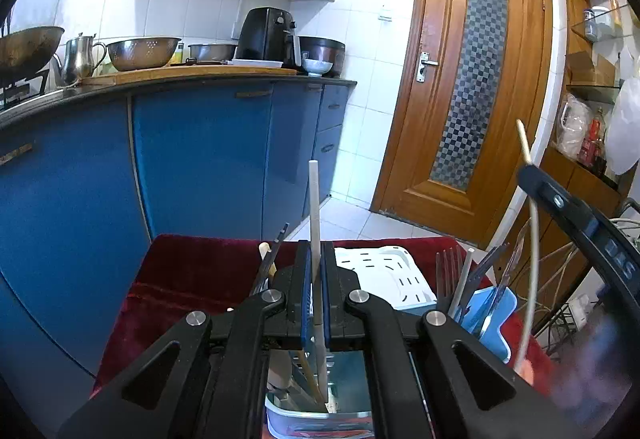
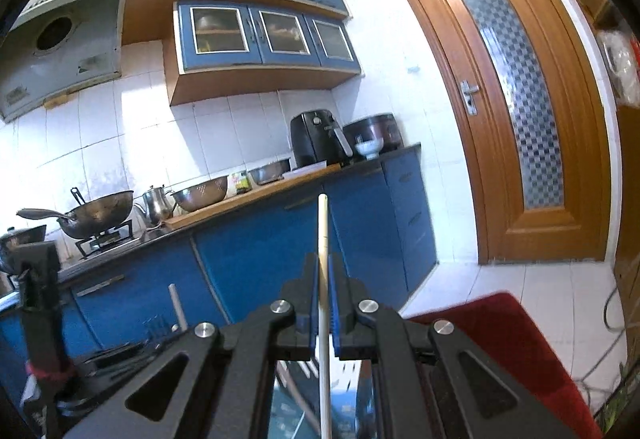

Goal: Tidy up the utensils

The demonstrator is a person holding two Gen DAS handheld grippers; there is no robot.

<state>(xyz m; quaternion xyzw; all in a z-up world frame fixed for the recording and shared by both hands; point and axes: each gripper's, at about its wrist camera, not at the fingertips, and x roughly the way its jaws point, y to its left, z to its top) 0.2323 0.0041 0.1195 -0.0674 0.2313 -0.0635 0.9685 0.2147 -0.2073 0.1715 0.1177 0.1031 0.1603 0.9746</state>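
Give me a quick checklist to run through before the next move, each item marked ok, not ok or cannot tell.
1. Left gripper shut on its white chopstick: ok.
2. Right gripper shut on its pale chopstick: ok.
3. Blue holder in view, already holding a fork and other utensils: ok.
4. Free slot left in the holder: cannot tell.
5. White tray sits on the red cloth: ok.
6. Right gripper clear of the holder in the left wrist view: ok.
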